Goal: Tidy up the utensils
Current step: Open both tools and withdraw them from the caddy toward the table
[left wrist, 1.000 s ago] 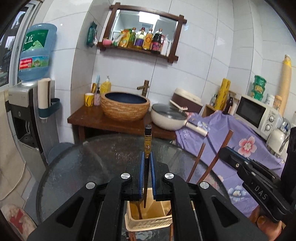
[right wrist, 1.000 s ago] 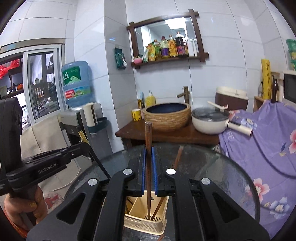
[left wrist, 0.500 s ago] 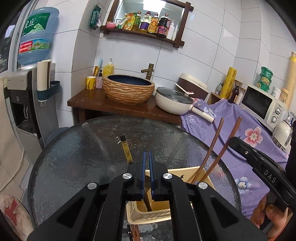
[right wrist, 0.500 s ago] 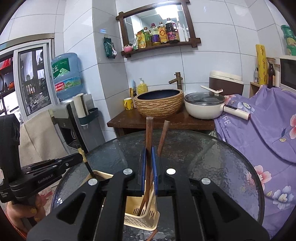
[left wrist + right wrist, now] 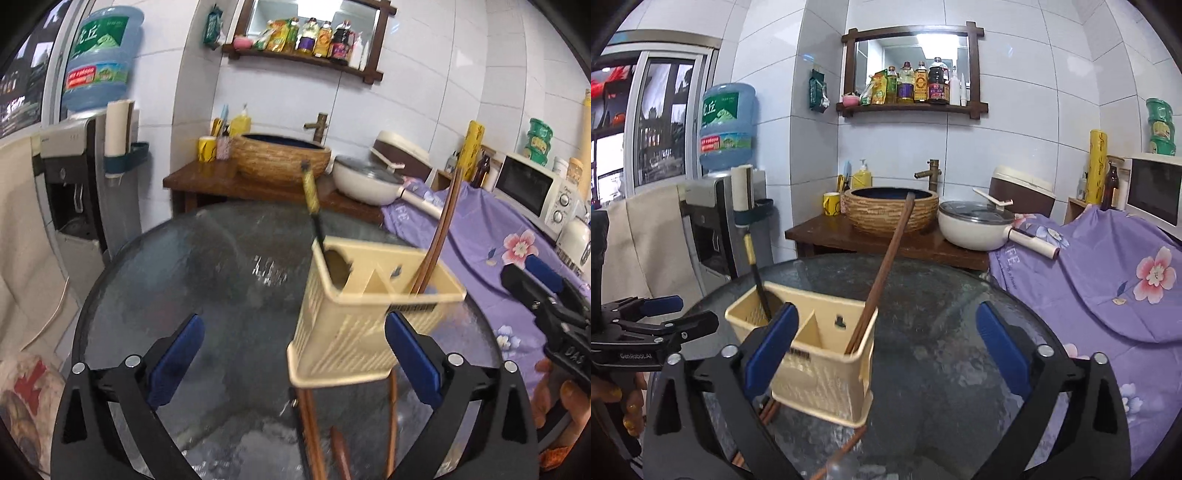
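A cream plastic utensil holder stands on the round glass table. A black chopstick with a gold end leans in its left compartment. Brown wooden chopsticks lean in its right compartment. More brown chopsticks lie on the glass at its near side. My left gripper is open and empty in front of the holder. My right gripper is open and empty too, just right of the holder.
Behind the table stand a wooden stand with a woven basin and a white lidded pan. A purple floral cloth covers the counter at right, with a microwave. A water dispenser stands at left.
Both grippers have opened and let go of their chopsticks, which now stand in the holder. Both grippers have drawn back from the holder.
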`<state>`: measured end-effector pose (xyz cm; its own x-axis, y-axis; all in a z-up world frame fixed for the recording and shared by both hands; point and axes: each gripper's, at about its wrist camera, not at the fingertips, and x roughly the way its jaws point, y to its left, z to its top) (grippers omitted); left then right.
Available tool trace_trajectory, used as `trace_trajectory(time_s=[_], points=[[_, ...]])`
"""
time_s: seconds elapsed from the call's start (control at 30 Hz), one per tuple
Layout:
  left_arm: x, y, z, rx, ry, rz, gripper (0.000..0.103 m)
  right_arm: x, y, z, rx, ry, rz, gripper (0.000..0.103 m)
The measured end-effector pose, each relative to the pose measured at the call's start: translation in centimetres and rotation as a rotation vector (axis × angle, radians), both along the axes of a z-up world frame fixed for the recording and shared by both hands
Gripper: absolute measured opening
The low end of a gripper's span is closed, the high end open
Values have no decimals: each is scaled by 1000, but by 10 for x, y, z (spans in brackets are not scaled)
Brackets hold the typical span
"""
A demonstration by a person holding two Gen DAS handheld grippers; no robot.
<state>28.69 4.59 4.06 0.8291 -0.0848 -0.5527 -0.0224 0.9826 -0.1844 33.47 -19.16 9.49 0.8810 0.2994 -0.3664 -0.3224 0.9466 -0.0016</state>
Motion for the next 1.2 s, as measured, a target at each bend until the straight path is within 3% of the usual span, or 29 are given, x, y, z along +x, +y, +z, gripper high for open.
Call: trace_trajectory(time_s=[0.3, 0.43, 0.6, 0.77, 1.2], points=[[-25, -4, -61, 92, 142, -4, 96, -19, 11, -81, -38, 318, 56, 97], [-32, -4, -78, 101, 186, -6, 81, -26, 16, -109, -69, 388, 38, 92], [-38, -1, -95, 58, 237, -21, 63, -31, 24, -139, -97, 470, 39, 82], [-45, -7, -104, 38, 258, -50, 55, -31, 27, -153, -104, 502, 21, 78], [-45, -27, -113, 60, 275, -91, 51, -28, 22, -160, -92, 530, 11, 69]])
